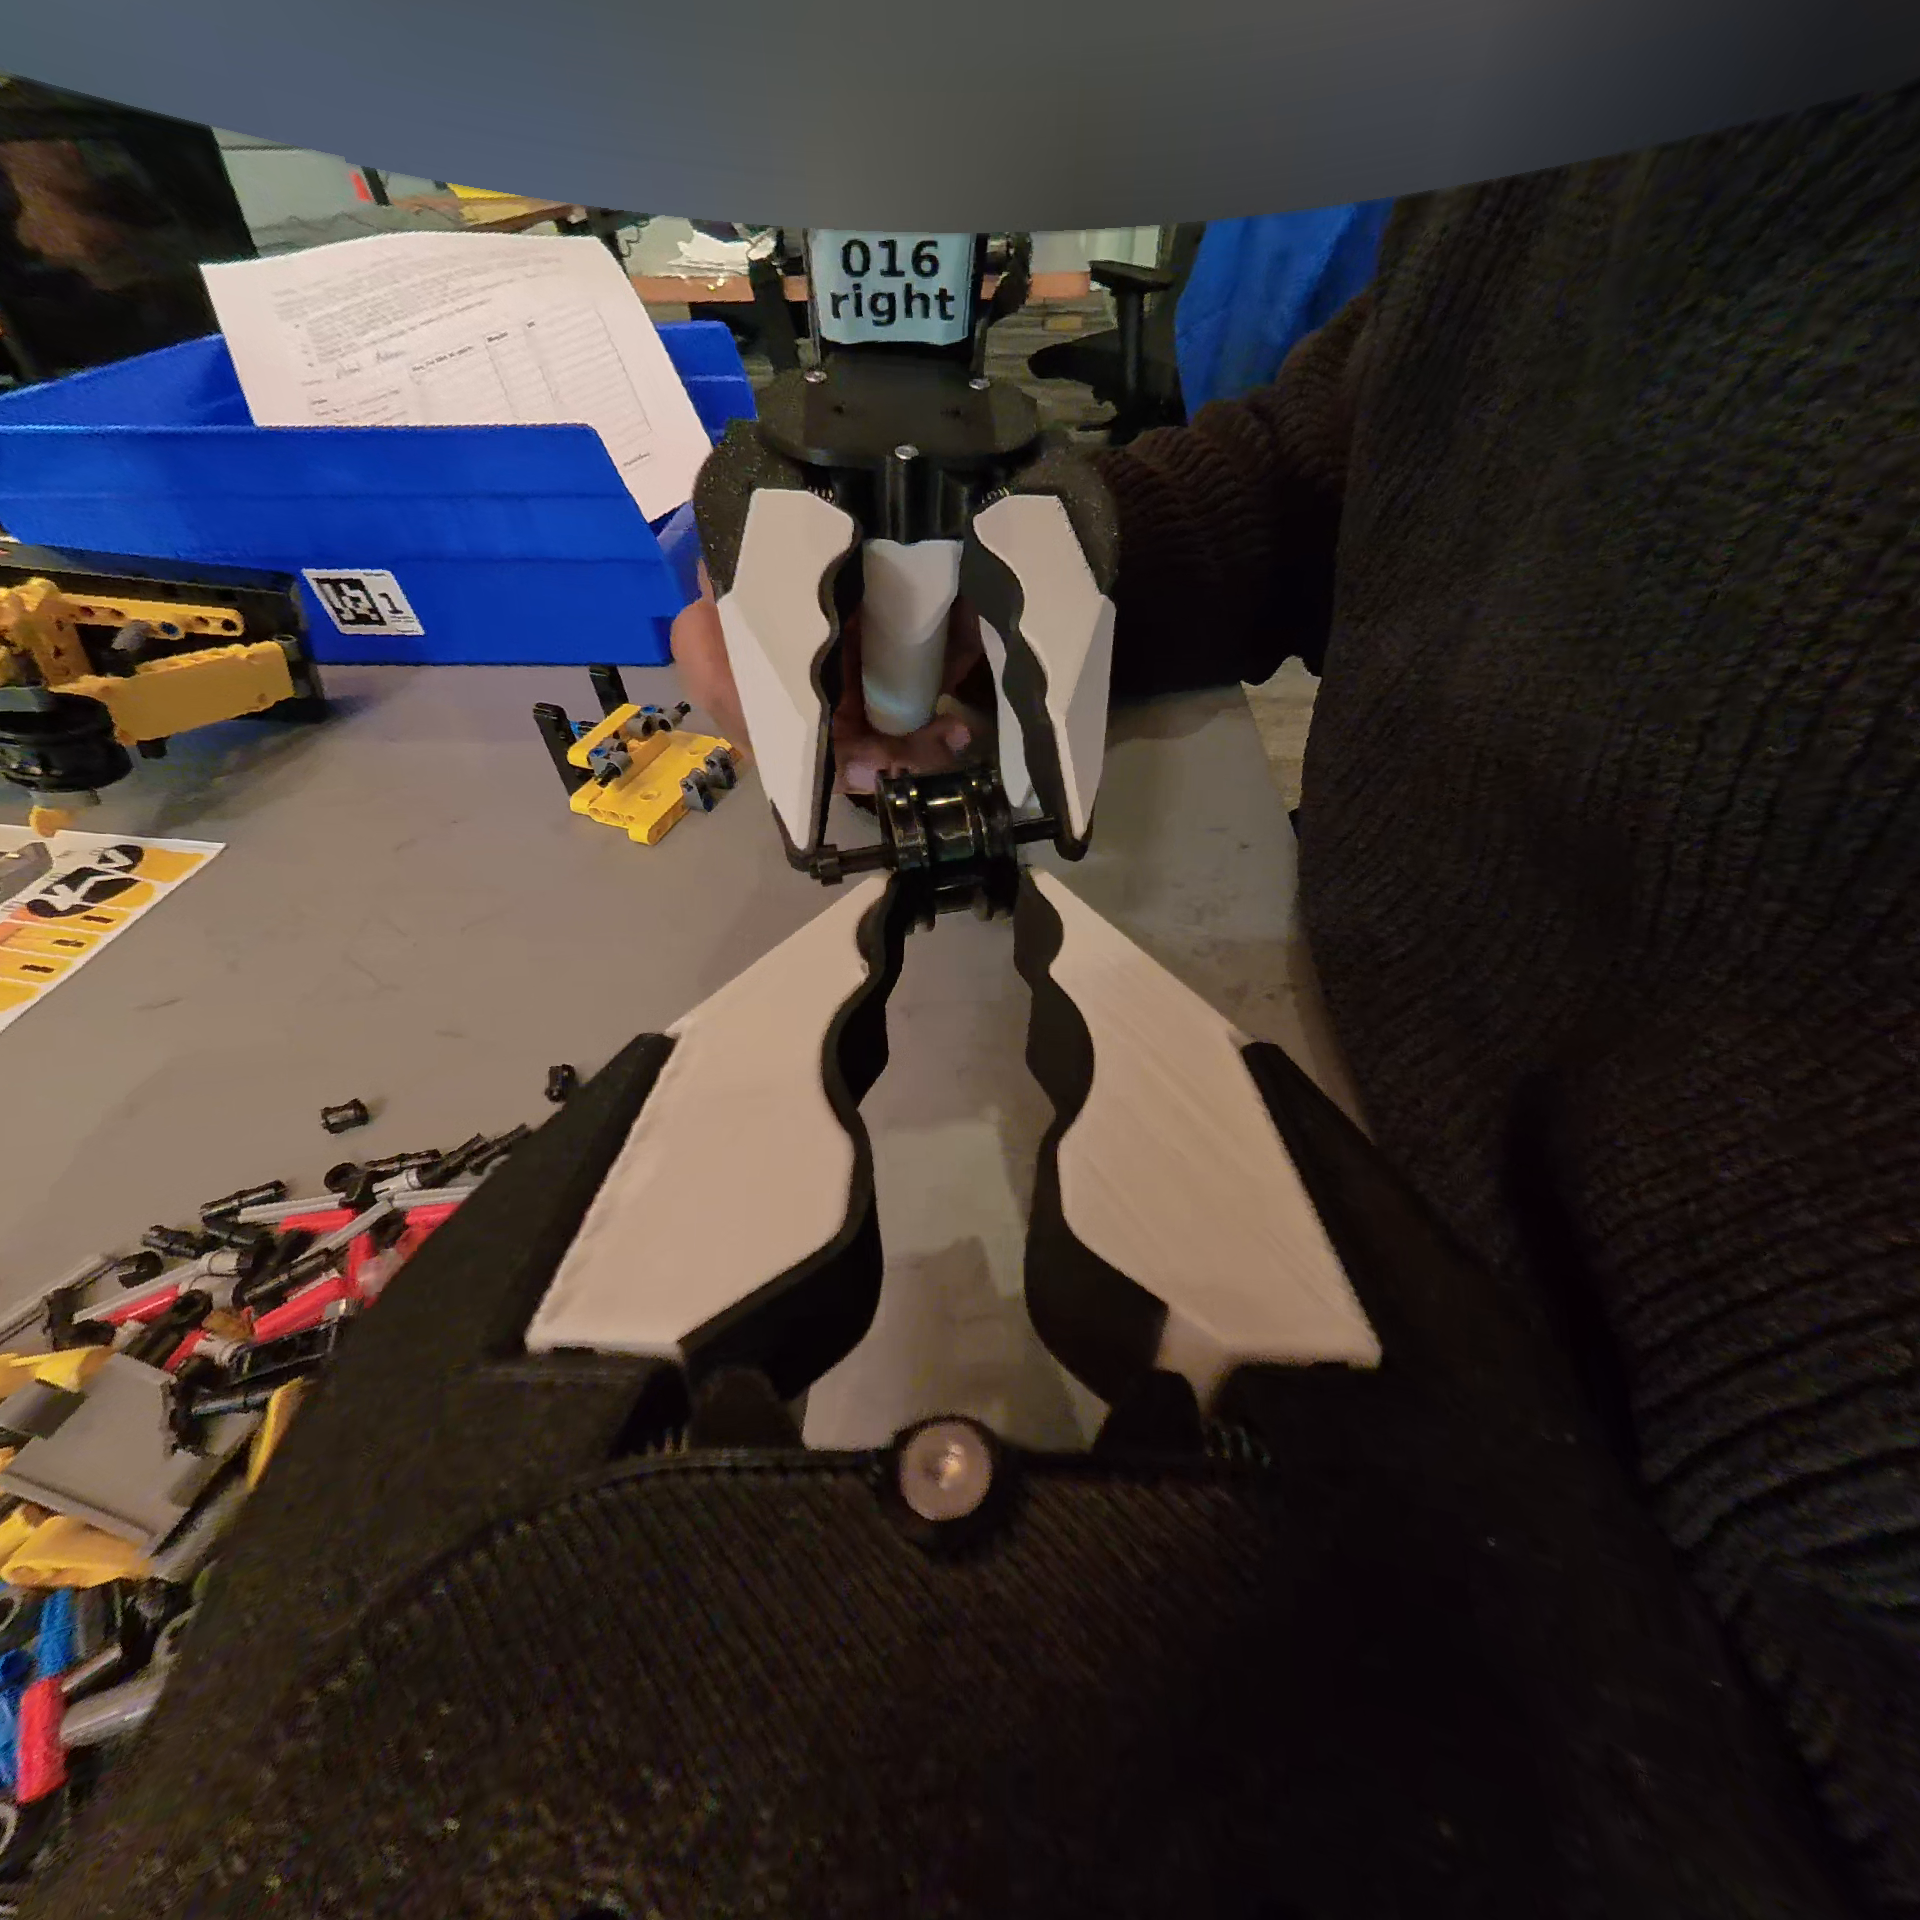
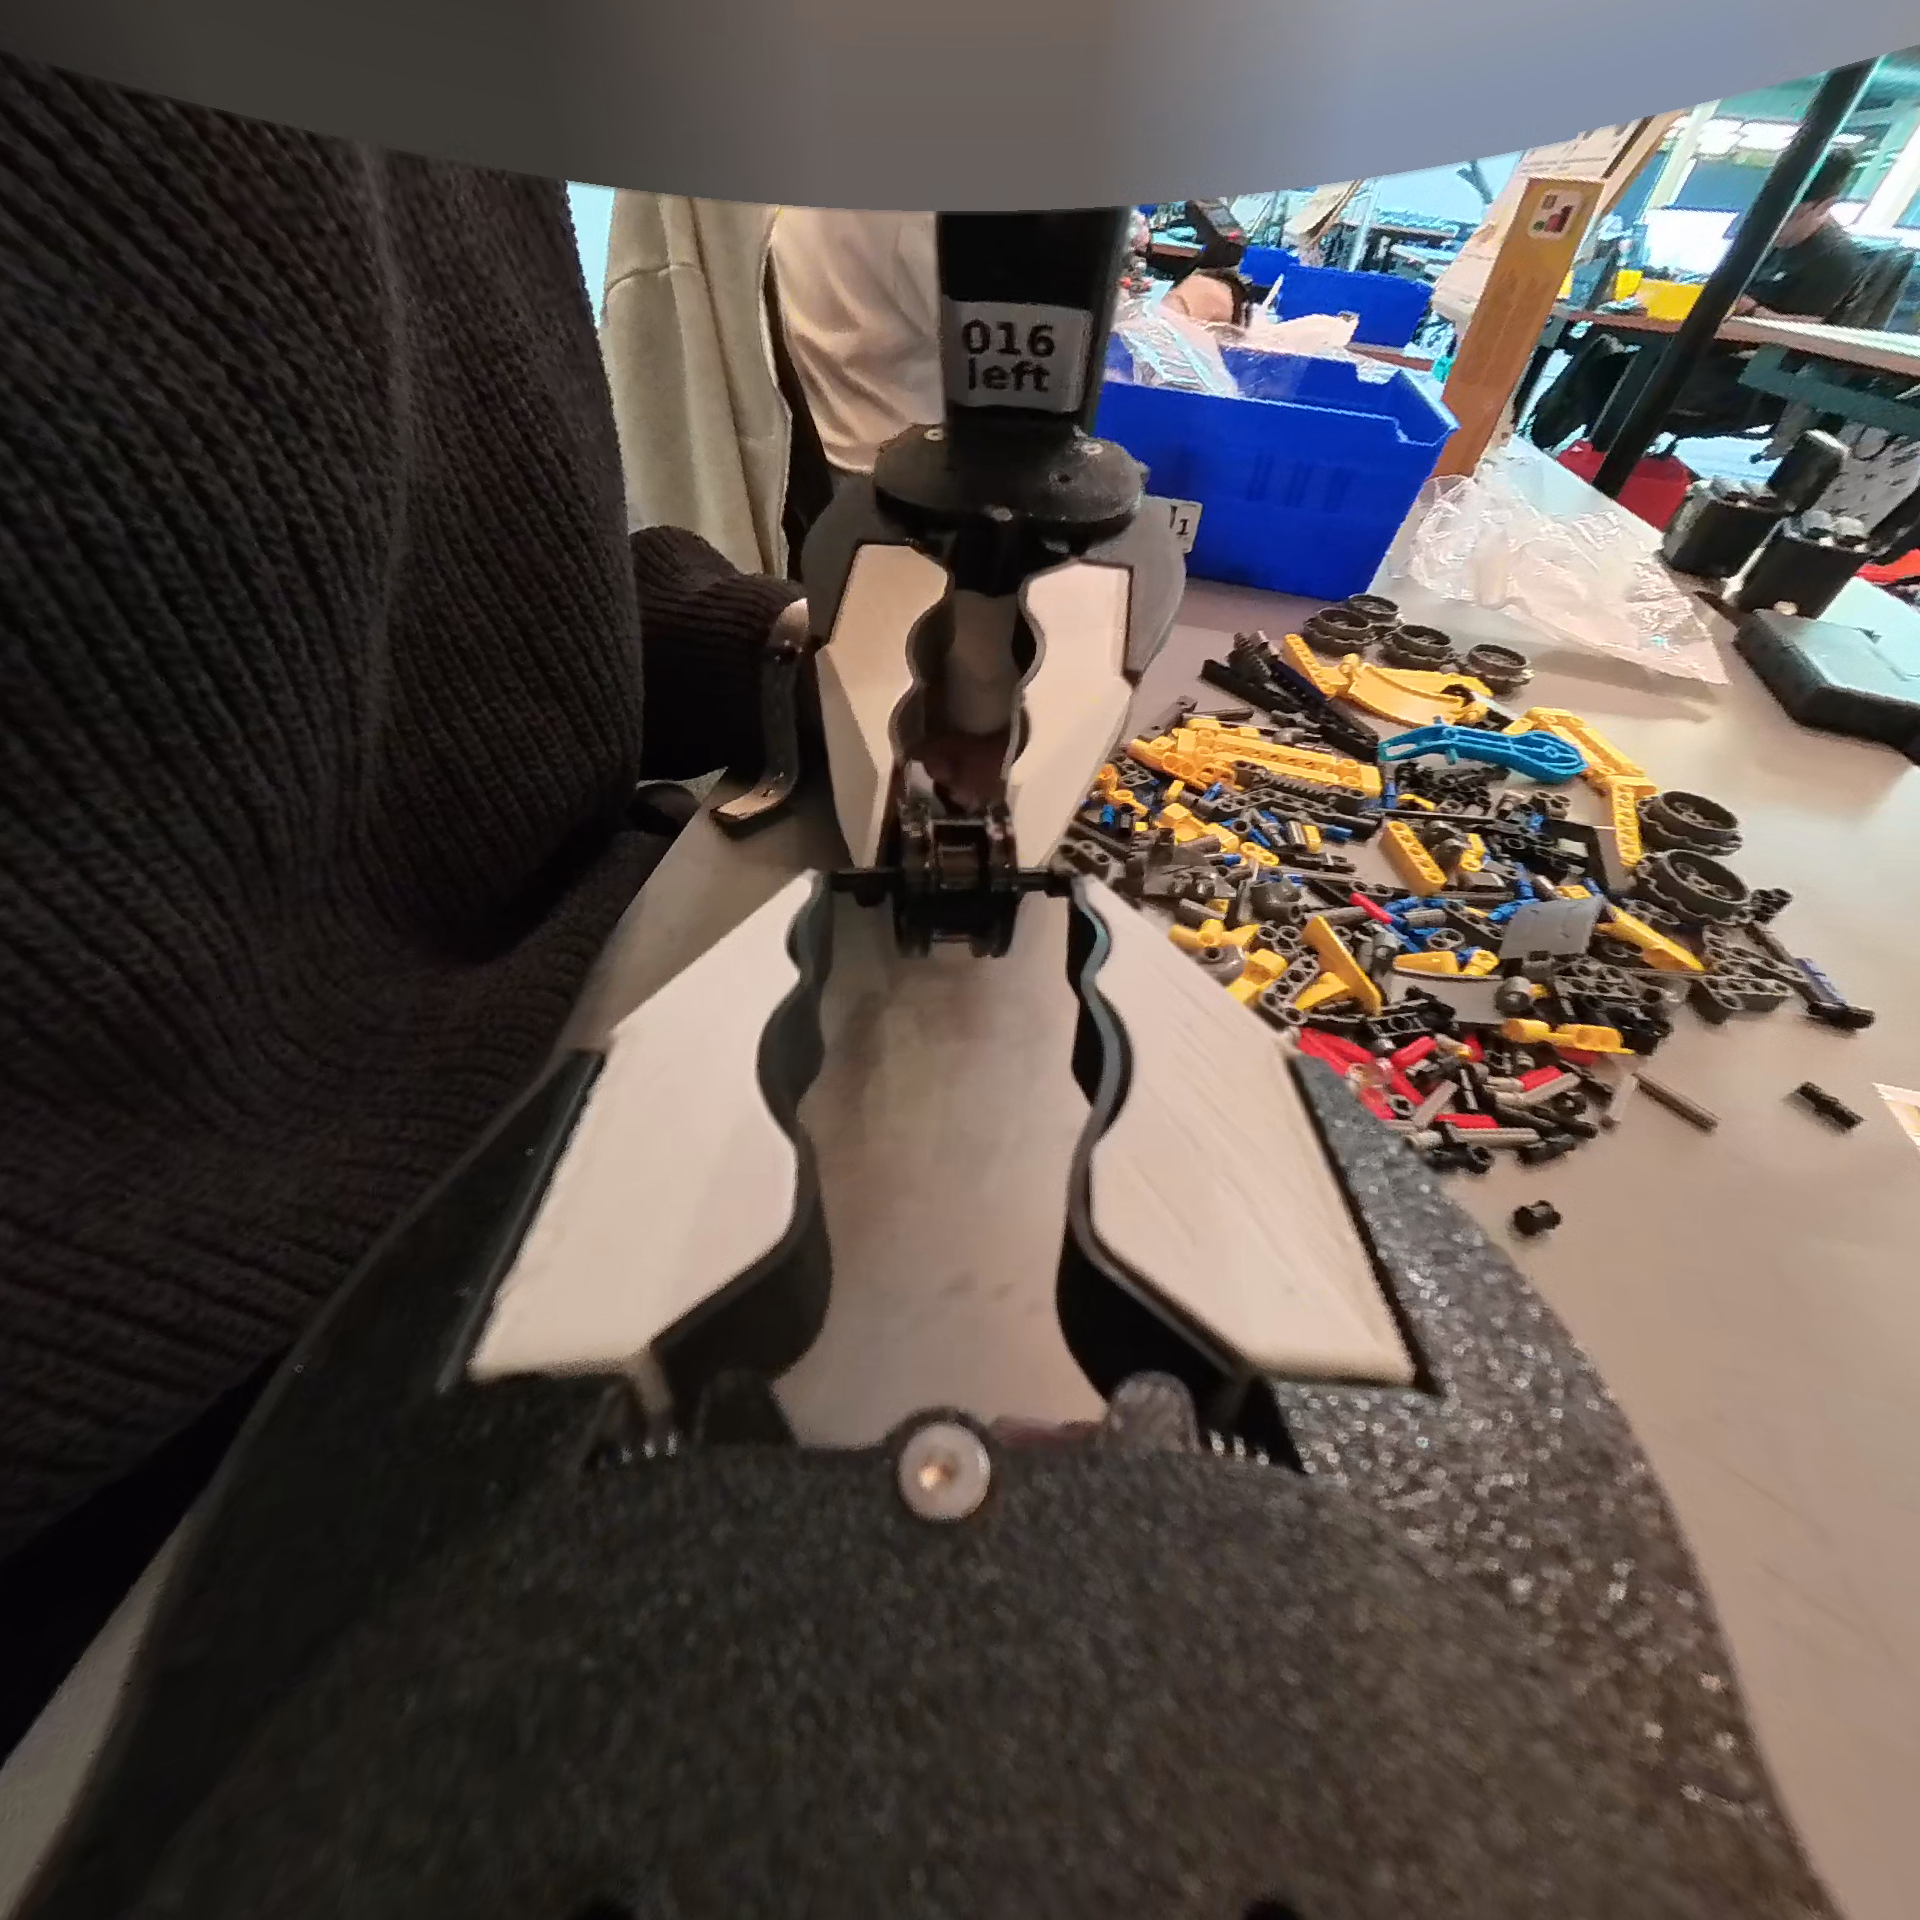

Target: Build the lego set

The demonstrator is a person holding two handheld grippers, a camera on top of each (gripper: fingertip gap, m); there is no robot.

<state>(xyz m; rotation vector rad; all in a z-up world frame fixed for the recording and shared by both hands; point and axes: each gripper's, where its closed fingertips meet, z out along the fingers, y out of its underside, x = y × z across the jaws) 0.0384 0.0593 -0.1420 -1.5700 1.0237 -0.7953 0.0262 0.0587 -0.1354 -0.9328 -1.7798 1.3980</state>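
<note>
Tip to tip over the grey table, the left gripper clamps a black wheel hub while the right gripper pinches its thin black axle, near the heap of loose yellow, black and red building pieces.

Blue bin, loose brick pile

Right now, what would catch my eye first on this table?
Two white-fingered tools meet tip to tip mid-table, the left tool and right tool both gripping one small black wheel hub on an axle. Beside them sprawls a colourful pile of building-toy parts; behind stands a blue bin.
</note>
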